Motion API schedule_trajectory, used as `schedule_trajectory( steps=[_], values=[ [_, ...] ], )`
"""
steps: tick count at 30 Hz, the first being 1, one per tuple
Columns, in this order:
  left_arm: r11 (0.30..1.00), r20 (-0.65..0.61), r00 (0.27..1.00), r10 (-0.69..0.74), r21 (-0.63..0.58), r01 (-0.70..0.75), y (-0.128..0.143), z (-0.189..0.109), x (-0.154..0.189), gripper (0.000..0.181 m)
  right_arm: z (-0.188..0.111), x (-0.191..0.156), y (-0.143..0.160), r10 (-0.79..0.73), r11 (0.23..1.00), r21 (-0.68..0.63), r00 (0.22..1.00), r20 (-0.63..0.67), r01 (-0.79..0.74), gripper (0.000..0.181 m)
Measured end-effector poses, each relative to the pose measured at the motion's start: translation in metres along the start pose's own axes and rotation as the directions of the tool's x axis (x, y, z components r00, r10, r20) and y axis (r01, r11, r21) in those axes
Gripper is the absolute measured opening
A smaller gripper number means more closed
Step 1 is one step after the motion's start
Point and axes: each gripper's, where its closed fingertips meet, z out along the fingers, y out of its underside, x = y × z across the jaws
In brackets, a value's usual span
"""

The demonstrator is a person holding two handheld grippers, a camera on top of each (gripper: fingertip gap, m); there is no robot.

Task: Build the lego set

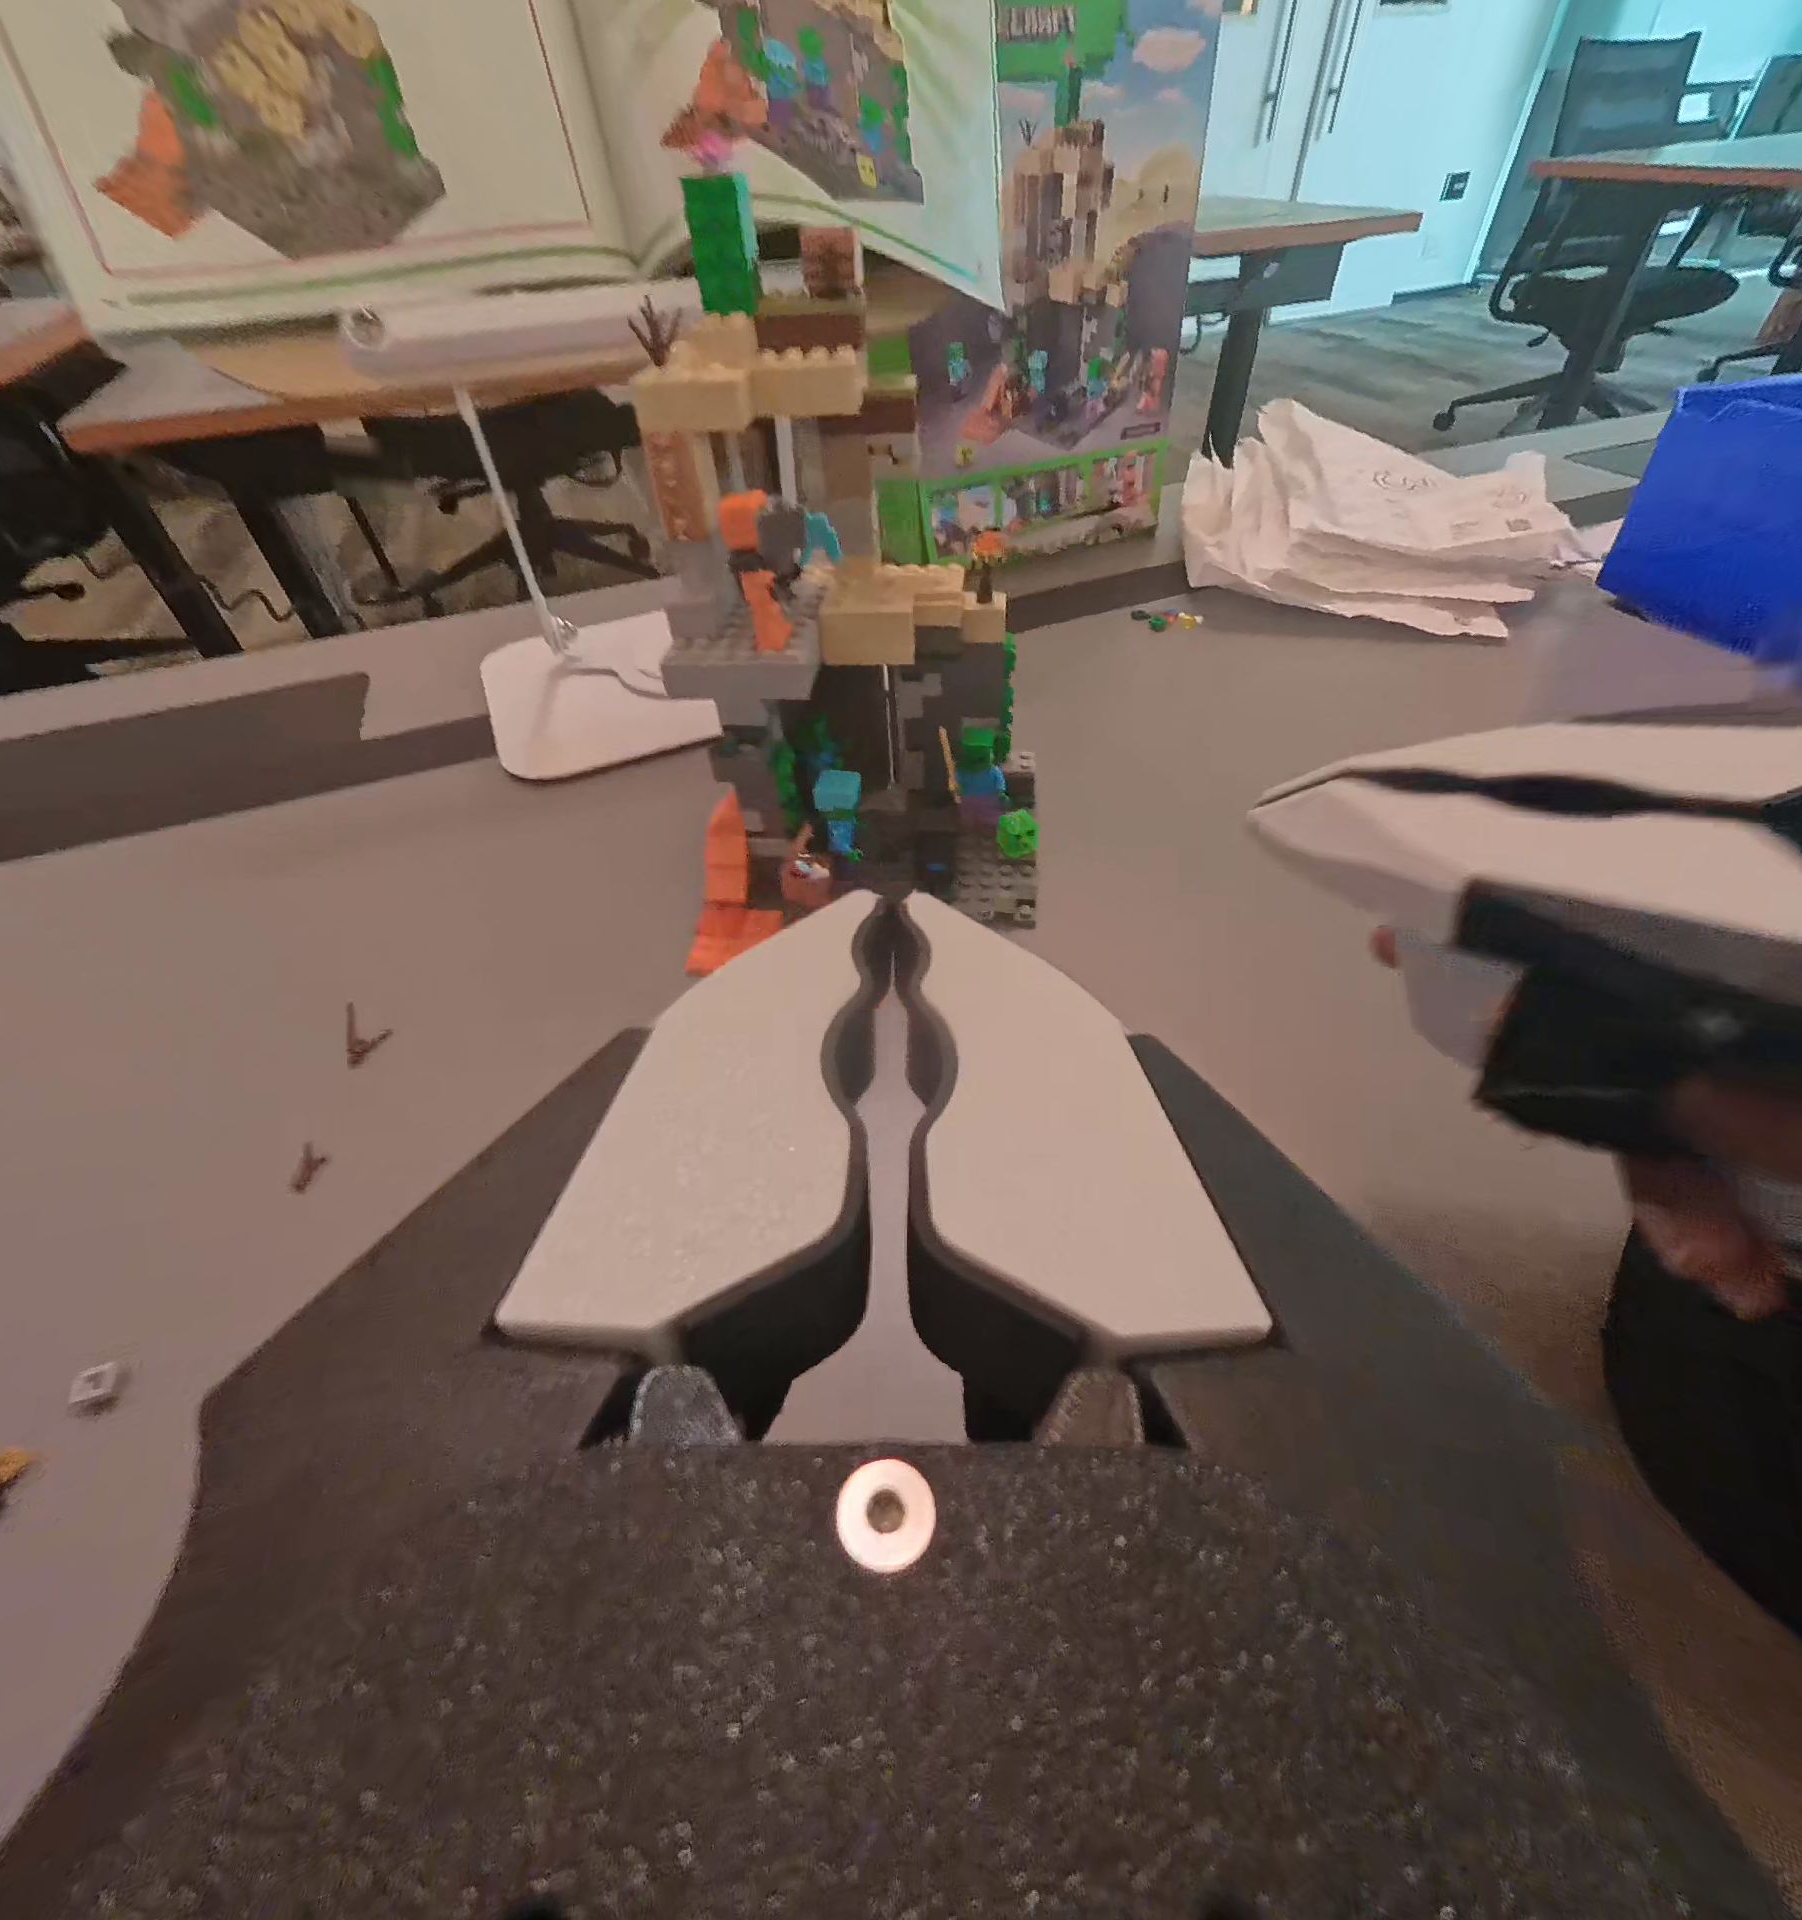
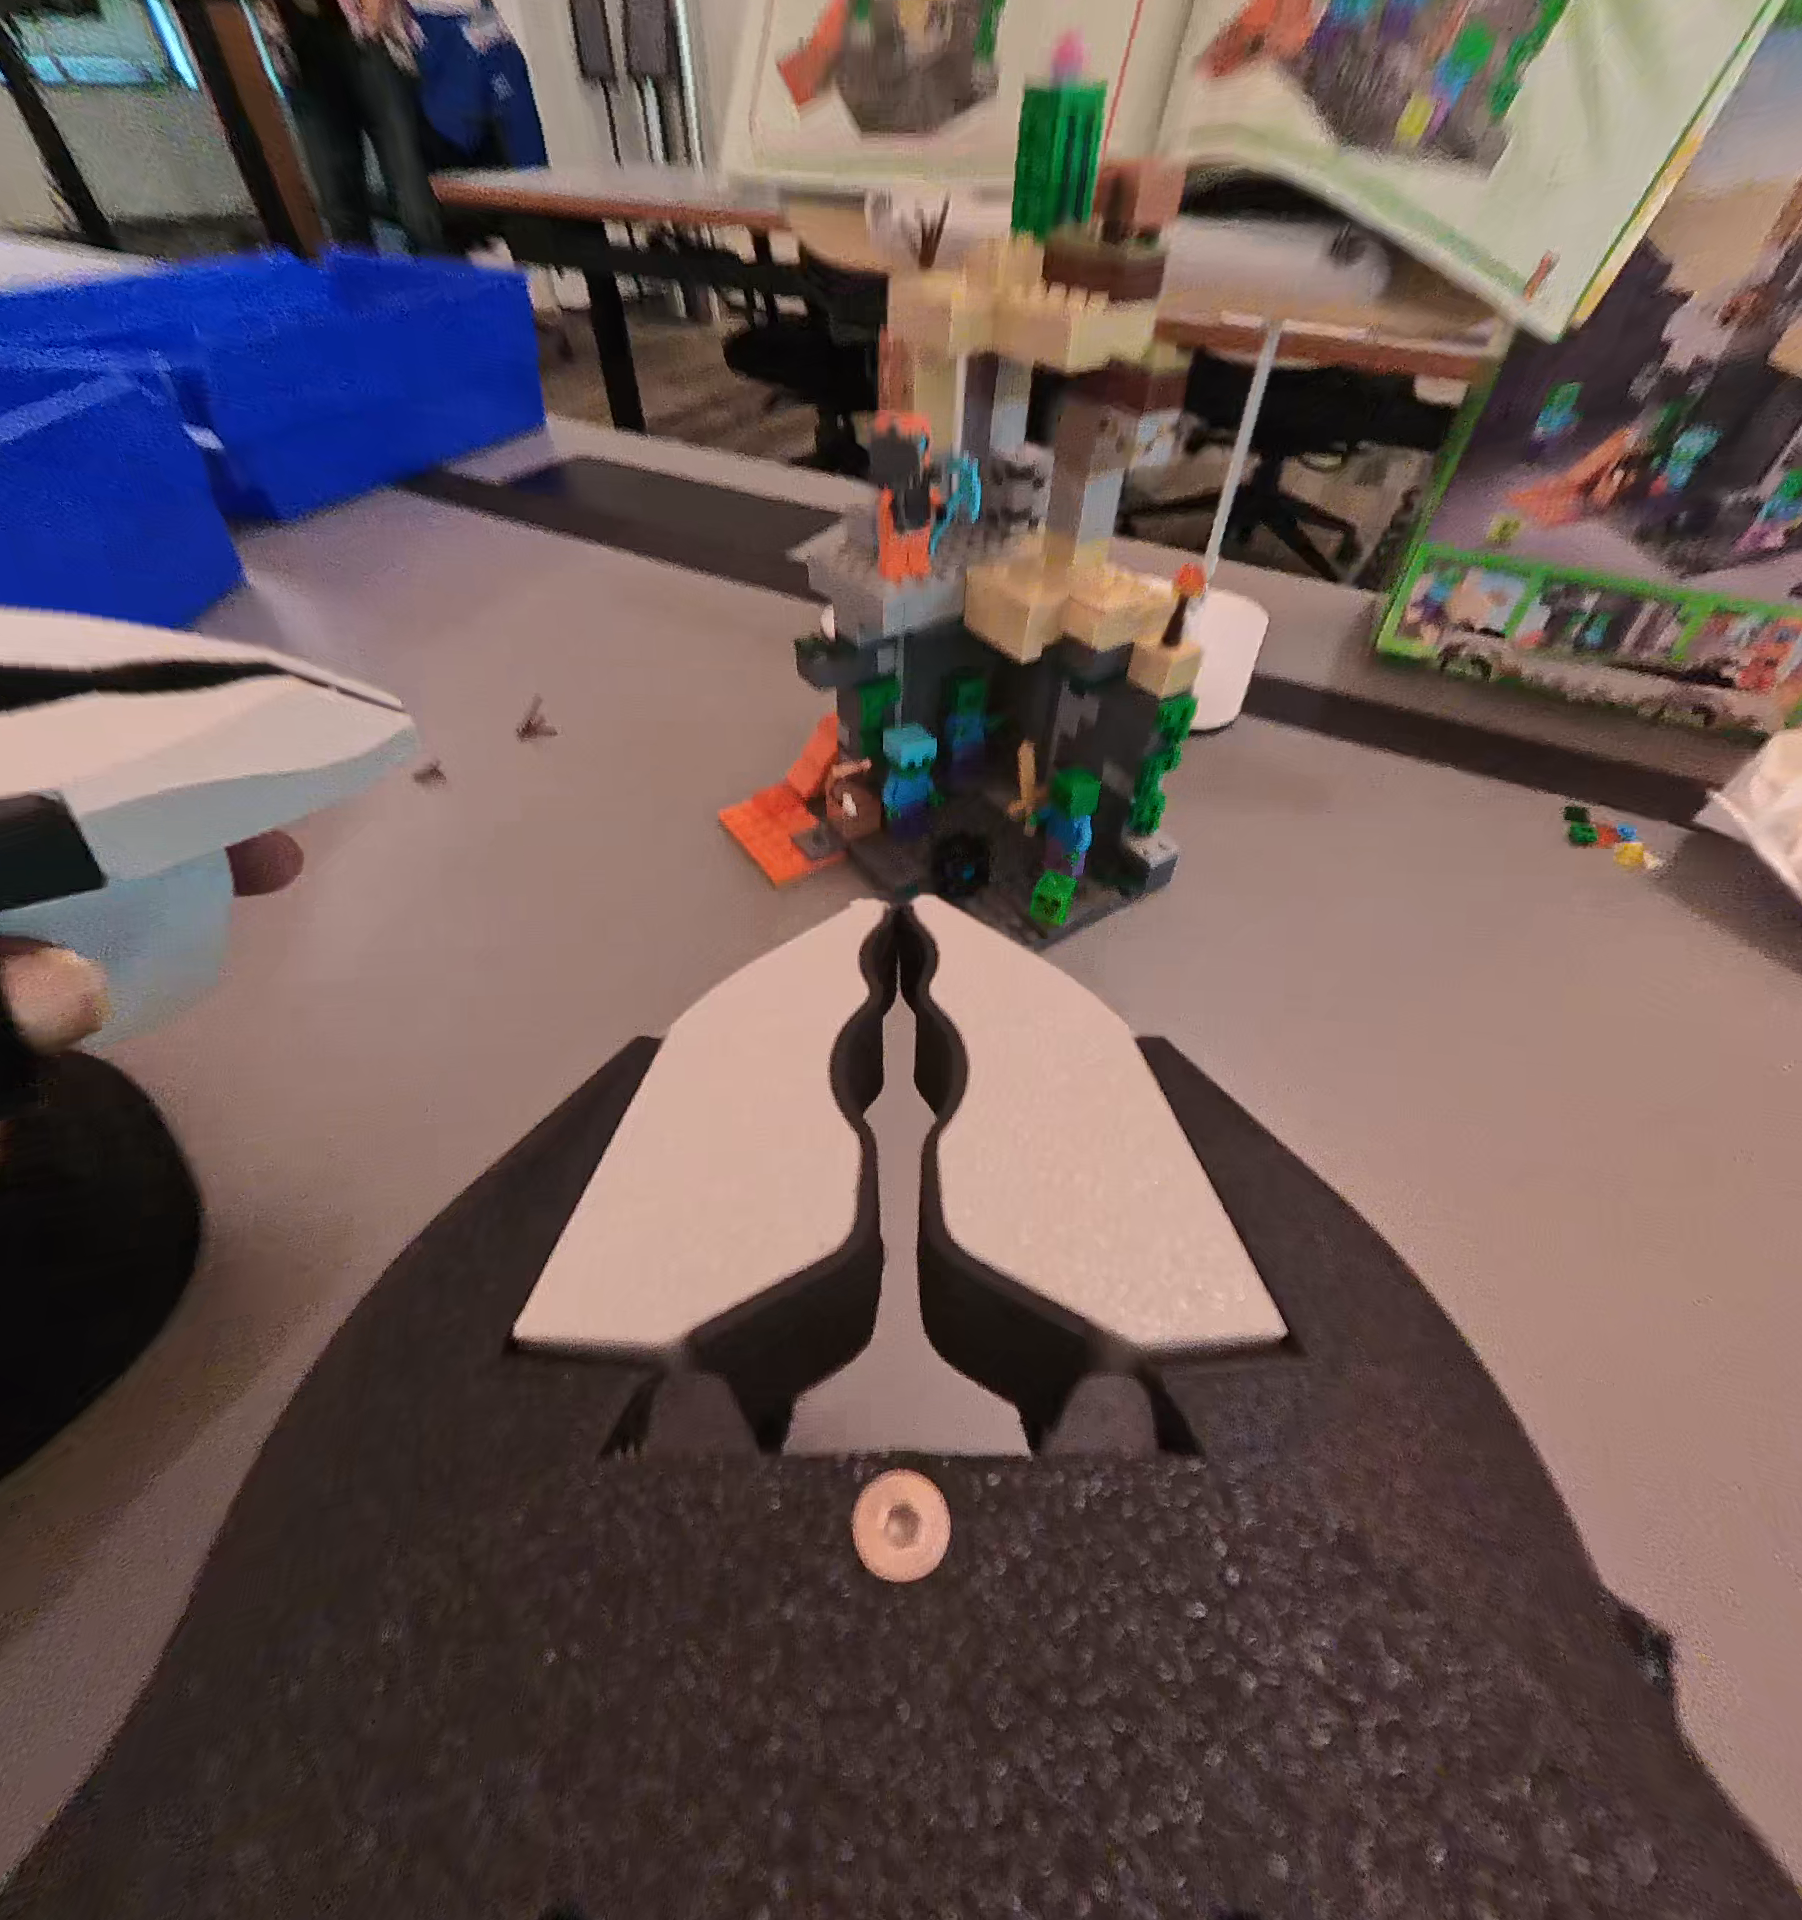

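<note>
A tall lego tower [image 1: 835, 582] of tan, grey, green and orange bricks with small figures stands on the grey table; it also shows in the right wrist view [image 2: 1011, 582]. My left gripper [image 1: 889, 909] is shut and empty, its tips just short of the tower's base. My right gripper [image 2: 899, 912] is shut and empty, also a little short of the base. Each gripper shows side-on in the other's view, the right one [image 1: 1541, 842] and the left one [image 2: 170, 727]. Two small brown twig pieces [image 1: 362, 1039] lie on the table to the left, also in the right wrist view [image 2: 535, 719].
An open instruction book [image 1: 357, 156] rests on a white stand [image 1: 596, 707] behind the tower. The set's box [image 1: 1063, 343] stands at the back right. White bags [image 1: 1375, 520], blue bins [image 2: 253, 384] and several tiny loose pieces [image 2: 1603, 836] lie around. The left gripper's tips are roughly 10 cm from the right gripper's.
</note>
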Motion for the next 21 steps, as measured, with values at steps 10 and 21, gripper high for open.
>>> schedule_trajectory(
  steps=[10,21],
  values=[
    [0.977,0.09,0.991,0.101,-0.195,-0.082,0.034,0.071,0.0,0.0,0.051,0.013,0.028,-0.042,0.989,-0.147,0.99,-0.138,0.021,0.0],
    [0.968,0.113,0.986,0.12,-0.234,-0.091,0.052,0.087,-0.002,0.0,0.059,0.022,0.036,-0.055,0.987,-0.161,0.983,-0.174,0.027,0.0]
  ],
)
